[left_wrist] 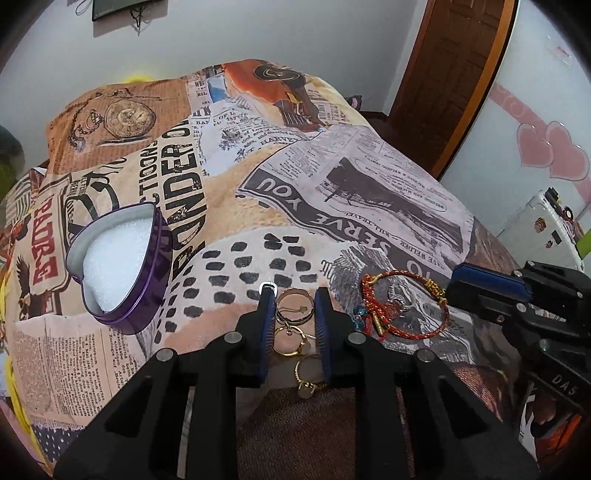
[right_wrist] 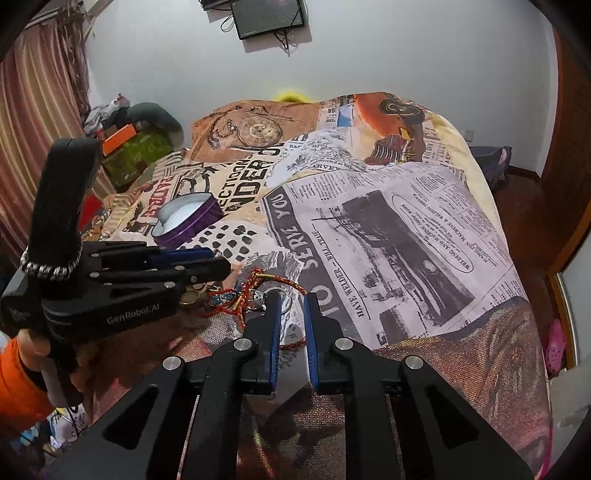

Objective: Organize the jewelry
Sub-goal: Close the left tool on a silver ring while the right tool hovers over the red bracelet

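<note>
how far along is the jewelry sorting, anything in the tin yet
Nothing is done yet: the heart tin holds only white foam. In hand: the left gripper looks clamped on a gold ring, and the right gripper is closed at the red bracelet, grip unclear. Left: those, plus the other gold pieces on the blanket.

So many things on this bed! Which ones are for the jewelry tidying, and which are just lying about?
For the job:
- gold rings
- red bracelet
- silver ring
- heart tin

Just lying about:
- blanket
- suitcase
- green box
- wall screen
</note>
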### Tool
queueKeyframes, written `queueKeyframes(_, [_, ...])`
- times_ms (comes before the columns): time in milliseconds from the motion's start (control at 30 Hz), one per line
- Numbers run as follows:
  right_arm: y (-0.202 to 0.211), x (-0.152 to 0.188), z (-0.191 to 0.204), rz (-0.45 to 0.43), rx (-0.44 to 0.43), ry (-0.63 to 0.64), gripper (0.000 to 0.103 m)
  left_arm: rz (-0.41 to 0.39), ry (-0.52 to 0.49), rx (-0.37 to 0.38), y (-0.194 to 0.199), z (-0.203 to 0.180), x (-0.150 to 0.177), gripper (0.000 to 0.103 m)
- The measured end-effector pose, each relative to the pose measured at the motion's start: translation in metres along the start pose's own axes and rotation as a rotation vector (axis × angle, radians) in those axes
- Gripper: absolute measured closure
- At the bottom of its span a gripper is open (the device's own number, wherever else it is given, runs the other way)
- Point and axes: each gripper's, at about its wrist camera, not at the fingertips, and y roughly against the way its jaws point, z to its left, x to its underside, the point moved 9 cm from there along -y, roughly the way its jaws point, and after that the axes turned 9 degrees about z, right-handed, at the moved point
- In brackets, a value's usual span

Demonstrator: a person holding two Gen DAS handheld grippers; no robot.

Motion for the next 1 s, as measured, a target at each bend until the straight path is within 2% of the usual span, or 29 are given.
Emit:
queueKeyframes(467, [-0.003, 0.005, 0.015, 0.037, -0.033, 0.026, 0.092, -0.045, 0.003, 0.037, 0.039, 0.0, 0.027, 0.082])
queueKeyframes(600, [-0.006, 0.005, 0.019, 0.05, -0.03, 0.024, 0.091, -0.039, 0.014, 0.03, 0.049, 0.009, 0.042, 0.082])
queueKeyframes(733, [-0.007, 0.006, 0.022, 0.057, -0.027, 0.029, 0.084, -0.014, 0.013, 0.017, 0.051, 0.016, 0.055, 0.082])
queueKeyframes(933, [-0.005, 0.007, 0.028, 0.056, -0.02, 0.042, 0.083, 0.002, 0.013, 0.014, 0.053, 0.022, 0.064, 0.081])
queueKeyframes(1000, [-0.005, 0.007, 0.029, 0.055, -0.019, 0.041, 0.083, -0.001, 0.014, 0.023, 0.053, 0.022, 0.061, 0.075])
